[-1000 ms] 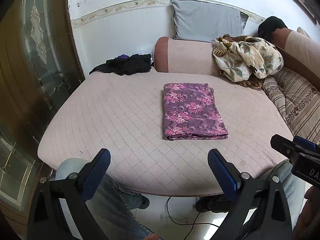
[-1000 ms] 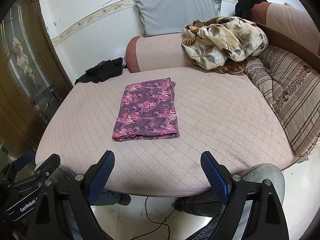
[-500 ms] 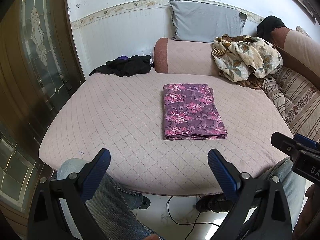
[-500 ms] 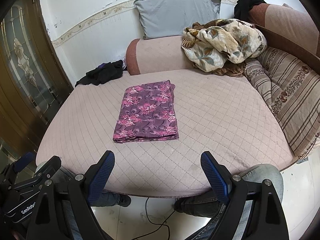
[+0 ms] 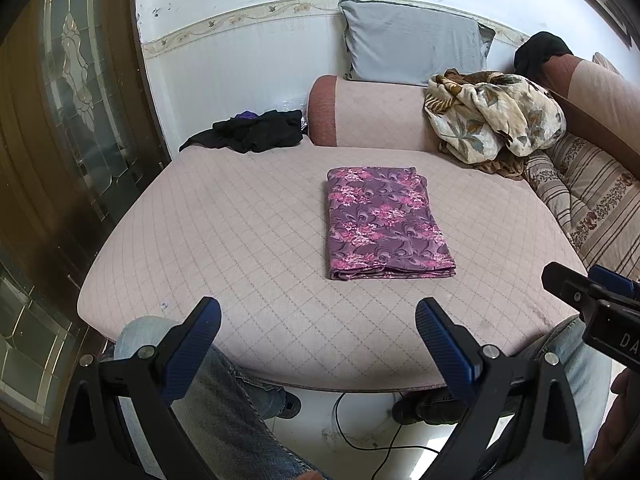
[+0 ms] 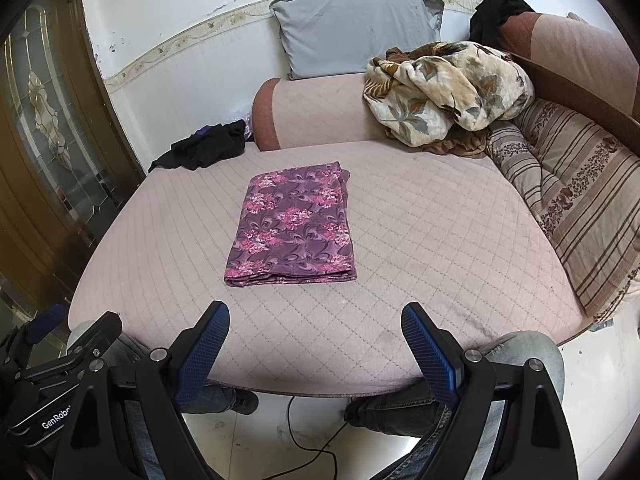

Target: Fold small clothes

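A purple cloth with pink flowers [image 5: 384,226] [image 6: 294,226] lies folded into a neat rectangle in the middle of the pink quilted sofa seat [image 5: 240,240] [image 6: 440,248]. My left gripper [image 5: 318,320] hangs open over the seat's near edge, well short of the cloth, with nothing between its blue pads. My right gripper [image 6: 316,326] is likewise open and empty at the near edge, also apart from the cloth. Each wrist view catches the other gripper at its side.
A black garment [image 5: 256,134] lies crumpled at the seat's far left corner. A floral blanket [image 5: 492,120] is heaped at the far right, beside a striped cushion [image 6: 580,208]. A grey pillow [image 6: 356,28] leans on the wall. The person's jeans-clad knees [image 5: 208,408] and a floor cable [image 6: 304,444] are below.
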A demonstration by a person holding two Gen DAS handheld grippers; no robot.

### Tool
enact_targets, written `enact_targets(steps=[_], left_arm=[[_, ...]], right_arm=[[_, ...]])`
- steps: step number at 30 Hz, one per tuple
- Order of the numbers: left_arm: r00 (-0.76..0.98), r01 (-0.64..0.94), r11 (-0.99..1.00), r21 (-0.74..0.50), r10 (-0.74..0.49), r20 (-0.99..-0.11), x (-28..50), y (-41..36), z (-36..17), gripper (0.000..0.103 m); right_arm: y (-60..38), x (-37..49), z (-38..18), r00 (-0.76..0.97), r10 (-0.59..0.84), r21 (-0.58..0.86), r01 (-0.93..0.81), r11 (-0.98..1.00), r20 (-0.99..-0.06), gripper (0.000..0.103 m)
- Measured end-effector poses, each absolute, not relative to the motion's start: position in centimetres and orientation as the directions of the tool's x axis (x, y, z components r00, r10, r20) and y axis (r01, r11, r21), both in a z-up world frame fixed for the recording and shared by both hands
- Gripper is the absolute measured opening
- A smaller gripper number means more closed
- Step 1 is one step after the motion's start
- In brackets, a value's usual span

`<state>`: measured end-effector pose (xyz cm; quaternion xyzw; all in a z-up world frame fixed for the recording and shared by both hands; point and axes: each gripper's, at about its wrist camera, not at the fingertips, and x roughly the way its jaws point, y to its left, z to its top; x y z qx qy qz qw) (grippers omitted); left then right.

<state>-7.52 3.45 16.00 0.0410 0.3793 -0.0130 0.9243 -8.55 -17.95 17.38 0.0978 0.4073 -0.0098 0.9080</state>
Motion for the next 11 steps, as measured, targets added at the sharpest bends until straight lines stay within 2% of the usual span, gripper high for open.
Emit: enact_targets(steps=[4,8,11], left_arm=[[0.71,0.053,0.996,0.065,0.008,-0.704,-7.52,3.52,16.01,0.097],[0.744,0.052,0.994,0.096,0.025,-0.668,-7.83,3.36,16.25,0.097],[0.753,0.059,0.996,0.073,0.004,-0.658,-7.84,3.71,16.47,0.097]], right_arm=[[-17.98,-8.56,17.4,0.667,0.062,0.17,0.098,0.981,-0.742,0.091],[-18.02,-8.57,17.42,0.668,0.059,0.166,0.099,0.981,-0.742,0.091],[-18.11,-8.54,17.36,0.668,0.059,0.167,0.099,0.981,-0.742,0.091]])
